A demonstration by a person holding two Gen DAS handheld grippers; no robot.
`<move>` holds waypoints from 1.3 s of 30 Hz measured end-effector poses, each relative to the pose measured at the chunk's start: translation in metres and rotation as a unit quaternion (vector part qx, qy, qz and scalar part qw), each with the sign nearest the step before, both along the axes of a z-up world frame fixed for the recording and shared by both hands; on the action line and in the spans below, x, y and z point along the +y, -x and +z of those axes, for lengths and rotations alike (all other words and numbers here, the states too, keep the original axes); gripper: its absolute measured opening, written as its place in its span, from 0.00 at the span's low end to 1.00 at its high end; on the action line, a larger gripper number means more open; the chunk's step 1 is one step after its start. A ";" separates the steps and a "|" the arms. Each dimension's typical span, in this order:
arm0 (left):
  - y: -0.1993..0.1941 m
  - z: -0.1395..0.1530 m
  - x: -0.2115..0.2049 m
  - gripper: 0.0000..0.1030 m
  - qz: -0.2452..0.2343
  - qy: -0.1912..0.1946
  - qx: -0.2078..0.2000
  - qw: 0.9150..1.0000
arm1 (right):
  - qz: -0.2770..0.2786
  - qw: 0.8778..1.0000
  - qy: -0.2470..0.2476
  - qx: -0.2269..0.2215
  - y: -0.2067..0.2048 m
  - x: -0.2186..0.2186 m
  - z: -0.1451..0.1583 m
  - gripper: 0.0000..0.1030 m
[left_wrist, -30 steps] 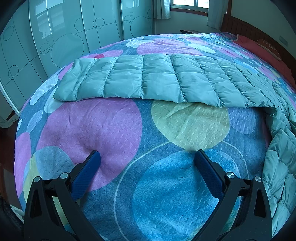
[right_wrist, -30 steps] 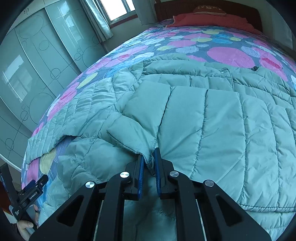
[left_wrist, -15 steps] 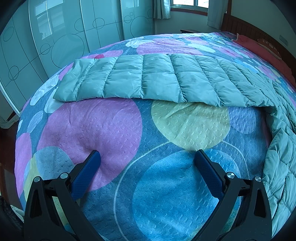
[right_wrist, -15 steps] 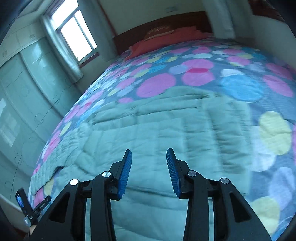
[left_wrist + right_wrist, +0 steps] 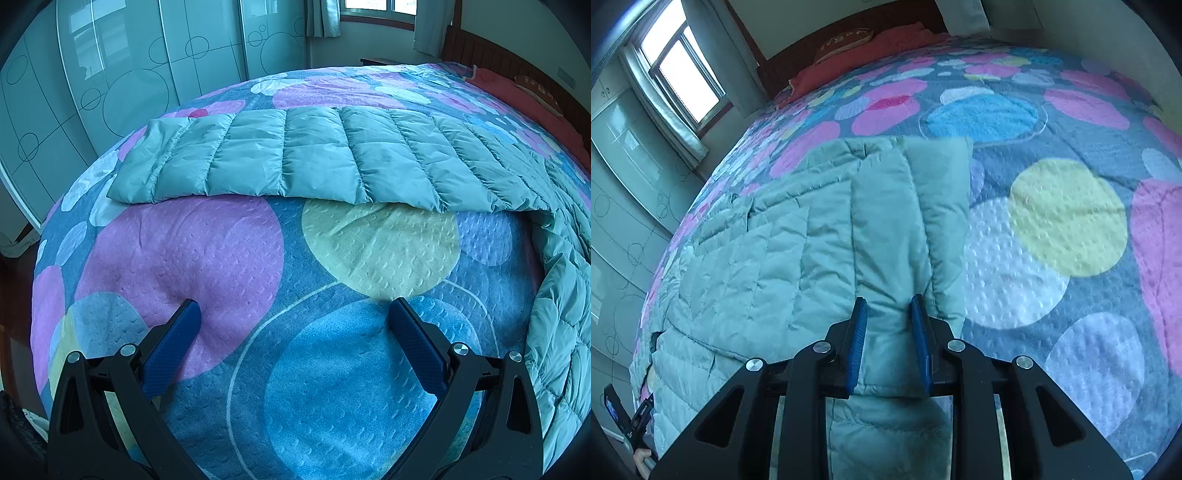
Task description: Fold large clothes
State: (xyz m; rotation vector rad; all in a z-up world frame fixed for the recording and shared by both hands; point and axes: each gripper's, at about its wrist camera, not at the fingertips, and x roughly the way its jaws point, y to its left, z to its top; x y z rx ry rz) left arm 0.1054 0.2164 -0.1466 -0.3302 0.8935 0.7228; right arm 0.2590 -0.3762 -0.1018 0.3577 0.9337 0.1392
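A large pale green quilted down coat (image 5: 812, 251) lies spread on the bed. In the left wrist view one sleeve (image 5: 295, 155) lies stretched flat across the far part of the bed, and more of the coat (image 5: 561, 325) bunches at the right edge. My left gripper (image 5: 291, 314) is wide open and empty, low over the bare bedspread. My right gripper (image 5: 888, 308) is partly open, its blue pads (image 5: 858, 332) either side of a ridge of the coat's fabric near the coat's right edge. Whether the pads touch the fabric is unclear.
The bedspread (image 5: 221, 258) has large pink, blue and yellow circles. A red pillow (image 5: 871, 40) and wooden headboard are at the far end. Glass wardrobe doors (image 5: 110, 74) line the left side. A window (image 5: 683, 74) is beyond the bed.
My right gripper let go of the coat fold, opened, swung right and came down over the coat's right part, its jaws now narrower than half a second ago. The left gripper has not moved.
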 end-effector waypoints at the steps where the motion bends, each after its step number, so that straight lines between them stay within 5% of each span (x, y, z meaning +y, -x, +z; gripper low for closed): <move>1: 0.000 0.000 0.000 0.98 0.000 0.000 0.000 1.000 | -0.006 1.000 0.007 -0.014 -0.001 -0.003 0.007 0.25; 6: 0.000 0.000 0.002 0.98 0.000 0.000 0.001 1.000 | -0.022 0.999 0.003 -0.038 -0.034 -0.014 0.015 0.25; 11: 0.000 0.000 0.000 0.98 0.000 -0.001 0.000 1.000 | -0.010 1.000 0.004 0.025 -0.067 -0.007 -0.022 0.25; 17: 0.000 0.000 0.000 0.98 0.000 -0.002 0.001 1.000 | -0.025 0.999 0.025 -0.011 -0.068 -0.004 0.004 0.28; 22: 0.000 0.000 0.001 0.98 0.000 -0.002 0.001 1.000 | -0.027 0.999 0.013 0.025 -0.091 -0.002 -0.025 0.32; 26: -0.001 -0.001 0.001 0.98 0.000 -0.002 0.000 1.000 | -0.033 0.998 0.042 0.021 -0.076 0.012 -0.006 0.35; 28: 0.000 -0.001 0.001 0.98 0.000 -0.002 0.001 1.000 | -0.035 0.998 0.048 0.002 -0.056 0.024 0.006 0.54; 29: 0.000 -0.001 0.002 0.98 0.000 -0.001 0.000 1.000 | -0.033 0.998 0.051 -0.007 -0.045 0.032 0.010 0.56; 39: 0.001 -0.001 0.002 0.98 0.000 0.000 -0.002 1.000 | -0.008 0.994 0.105 -0.001 -0.006 0.089 -0.010 0.57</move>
